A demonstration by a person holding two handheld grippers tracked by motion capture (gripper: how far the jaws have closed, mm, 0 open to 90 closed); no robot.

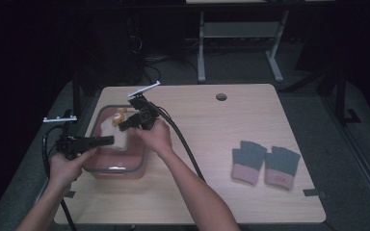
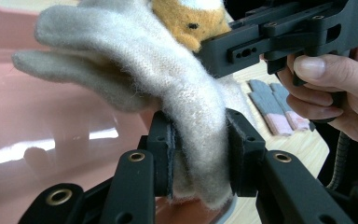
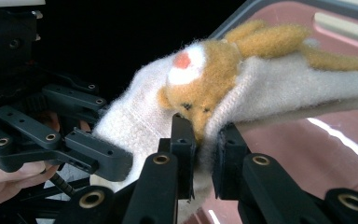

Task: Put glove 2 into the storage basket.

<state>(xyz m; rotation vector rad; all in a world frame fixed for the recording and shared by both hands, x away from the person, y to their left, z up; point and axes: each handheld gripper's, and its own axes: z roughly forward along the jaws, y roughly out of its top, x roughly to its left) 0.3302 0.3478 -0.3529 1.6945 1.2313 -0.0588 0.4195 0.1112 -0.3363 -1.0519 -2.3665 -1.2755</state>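
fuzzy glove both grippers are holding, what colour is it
Cream-white glove with an orange-tan animal face; clearest in the right gripper view.

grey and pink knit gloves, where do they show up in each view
High view: the pair of grey knit gloves with pink cuffs lies flat on the right part of the wooden table, apart from both hand-held grippers.
Left gripper view: right of centre in the background, below the right hand-held gripper.
Right gripper view: I cannot find them.
Shared landmark: the fuzzy cream glove with an orange bear face, over the pink plastic bin.
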